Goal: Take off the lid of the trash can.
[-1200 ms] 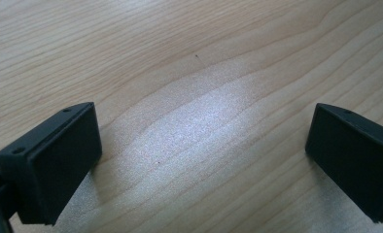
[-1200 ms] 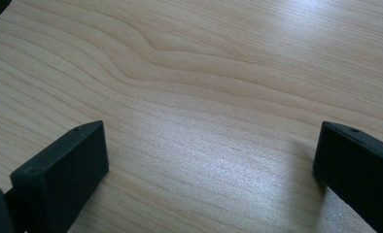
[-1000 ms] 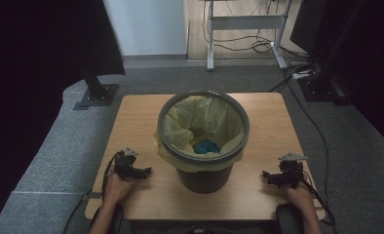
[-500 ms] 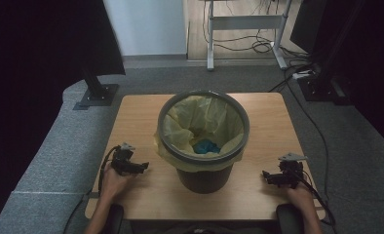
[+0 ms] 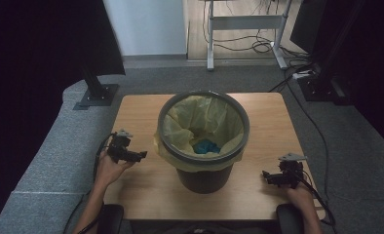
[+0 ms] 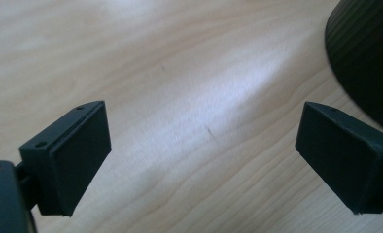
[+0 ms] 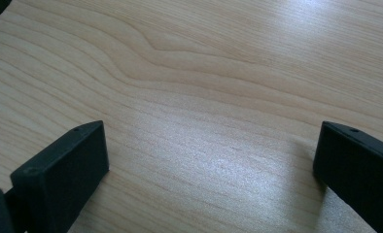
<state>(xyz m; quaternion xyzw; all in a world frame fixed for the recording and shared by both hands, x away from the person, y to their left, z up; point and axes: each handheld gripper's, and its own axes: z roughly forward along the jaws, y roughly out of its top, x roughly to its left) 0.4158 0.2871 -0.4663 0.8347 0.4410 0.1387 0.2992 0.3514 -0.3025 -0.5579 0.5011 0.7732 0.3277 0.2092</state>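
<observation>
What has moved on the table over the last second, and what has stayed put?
The left gripper has lifted off the table and shifted forward, toward the bin, jaws open with nothing between them. The right gripper has stayed near the table's right edge, open and empty. The bin, its yellow liner and the blue item inside have not moved.

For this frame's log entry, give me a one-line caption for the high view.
Open left gripper and right gripper flank a dark bin with yellow liner on a wooden table.
</observation>
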